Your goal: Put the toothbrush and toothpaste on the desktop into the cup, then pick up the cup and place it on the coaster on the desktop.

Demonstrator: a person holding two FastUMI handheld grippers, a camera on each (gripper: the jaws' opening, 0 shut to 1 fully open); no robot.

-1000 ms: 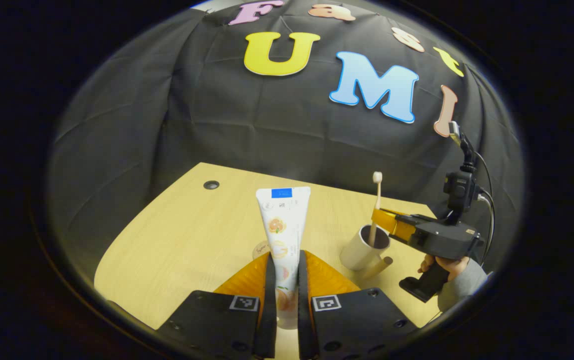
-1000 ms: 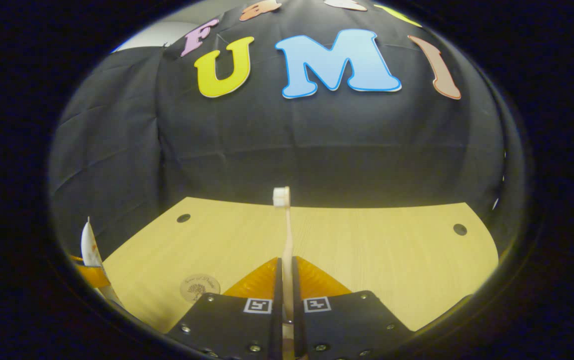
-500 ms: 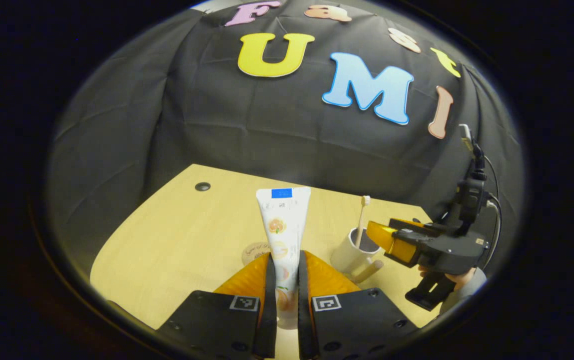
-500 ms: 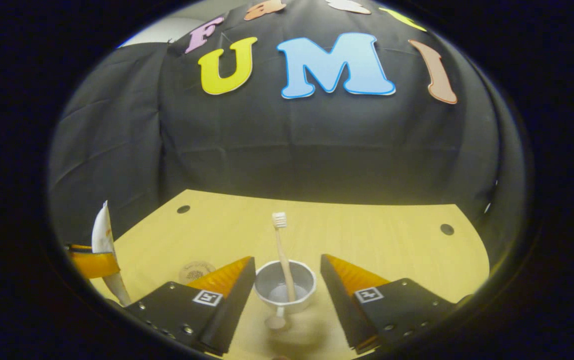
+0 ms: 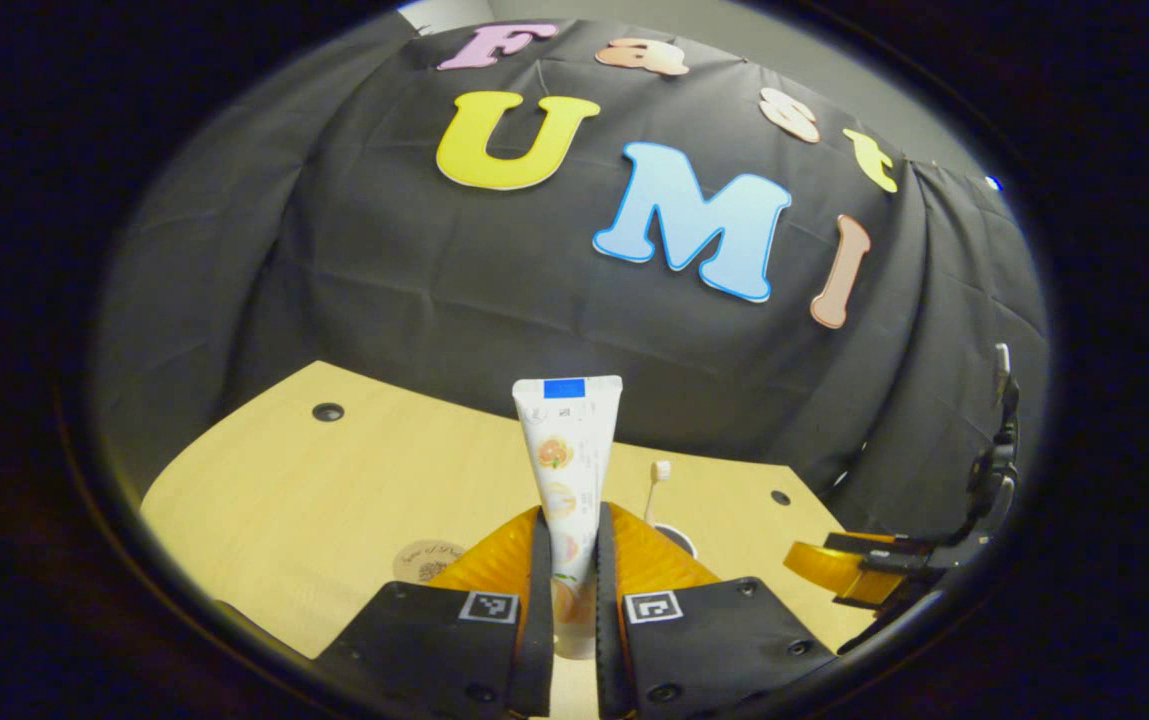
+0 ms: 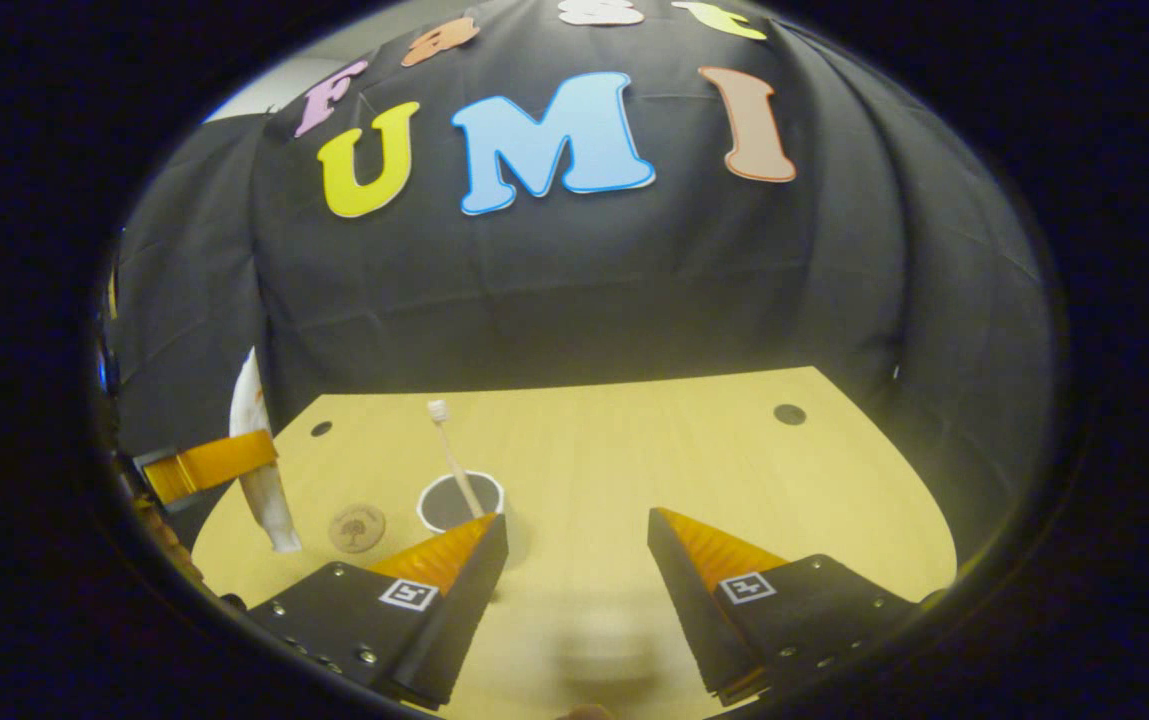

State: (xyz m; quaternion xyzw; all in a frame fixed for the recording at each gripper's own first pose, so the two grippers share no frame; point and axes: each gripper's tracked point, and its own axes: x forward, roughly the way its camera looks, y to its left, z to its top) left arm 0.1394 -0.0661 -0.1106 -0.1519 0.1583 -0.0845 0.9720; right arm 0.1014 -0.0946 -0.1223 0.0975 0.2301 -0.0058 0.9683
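My left gripper is shut on a white toothpaste tube that stands upright between its fingers above the wooden desktop. Just right of that tube, the toothbrush pokes up out of the cup, whose rim peeks from behind a finger. The right gripper view has the cup left of centre with the toothbrush leaning in it. My right gripper is open, held back from the cup with nothing between its fingers. The round coaster lies left of the cup.
The left gripper with the toothpaste tube hangs at the left edge of the right gripper view. The right gripper sits low at the right of the left gripper view. Round cable holes mark the desktop's far corners.
My right gripper opened, left the toothbrush standing in the cup, then drew back and to the right. My left gripper carried the toothpaste closer to the cup.
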